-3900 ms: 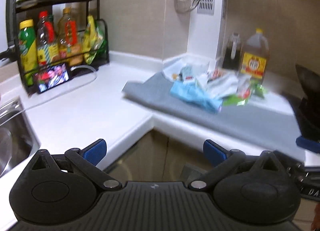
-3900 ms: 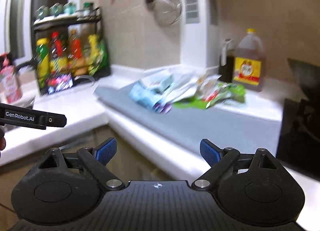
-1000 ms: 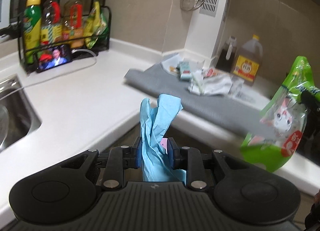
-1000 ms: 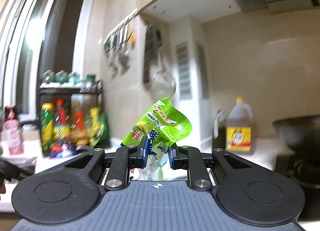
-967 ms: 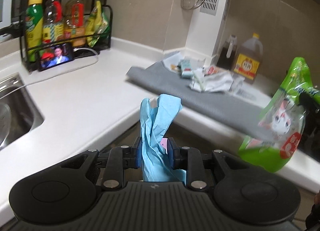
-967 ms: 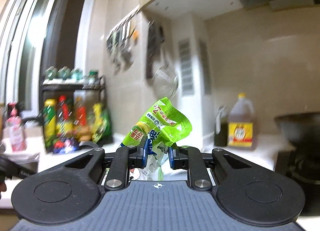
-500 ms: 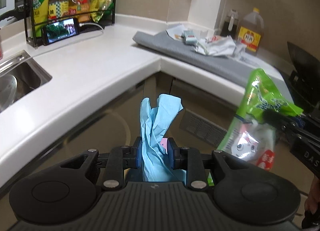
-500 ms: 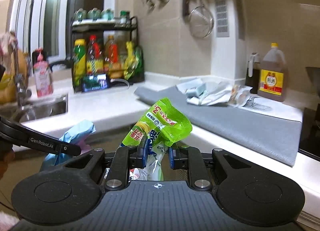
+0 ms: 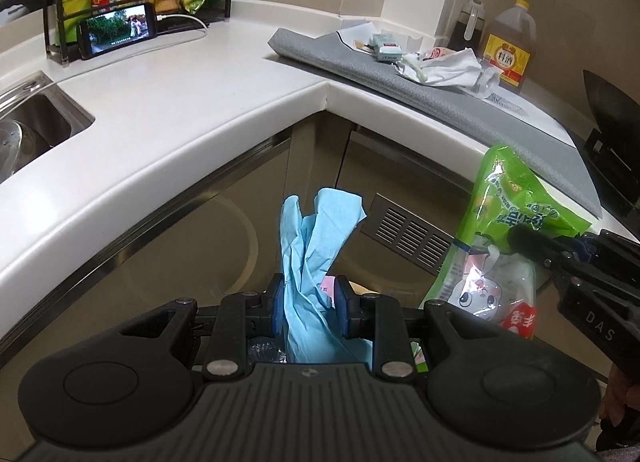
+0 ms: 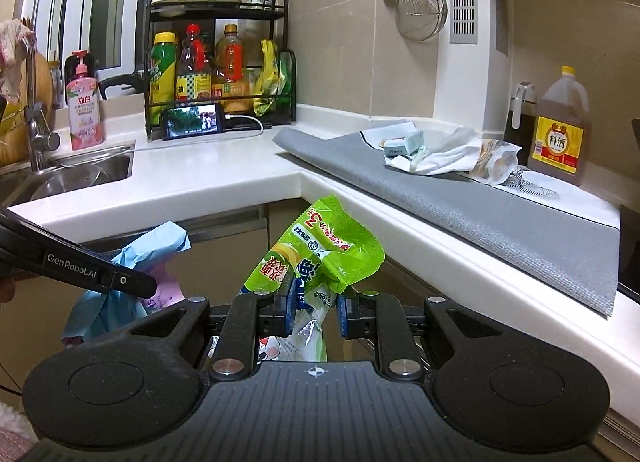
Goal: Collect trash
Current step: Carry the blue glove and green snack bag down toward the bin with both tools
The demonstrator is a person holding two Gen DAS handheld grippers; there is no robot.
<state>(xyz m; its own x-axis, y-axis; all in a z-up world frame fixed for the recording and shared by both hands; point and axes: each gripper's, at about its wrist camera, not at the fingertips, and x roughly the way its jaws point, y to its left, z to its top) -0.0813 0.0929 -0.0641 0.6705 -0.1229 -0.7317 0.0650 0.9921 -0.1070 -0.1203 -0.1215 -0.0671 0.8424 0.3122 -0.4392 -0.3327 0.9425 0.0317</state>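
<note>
The left gripper (image 9: 310,304) is clamping its narrowed jaws on a crumpled blue wrapper (image 9: 316,258), holding it below the counter (image 9: 192,110) edge. The right gripper (image 10: 316,312) is pinching a green snack bag (image 10: 320,258) beside it, jaws nearly together.

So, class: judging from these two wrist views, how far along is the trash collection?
Done: nothing visibly binned.
In hand: left gripper clamps blue crumpled paper; right gripper clamps a green snack bag.
Left: white wrappers and a small box on the grey mat.
</note>
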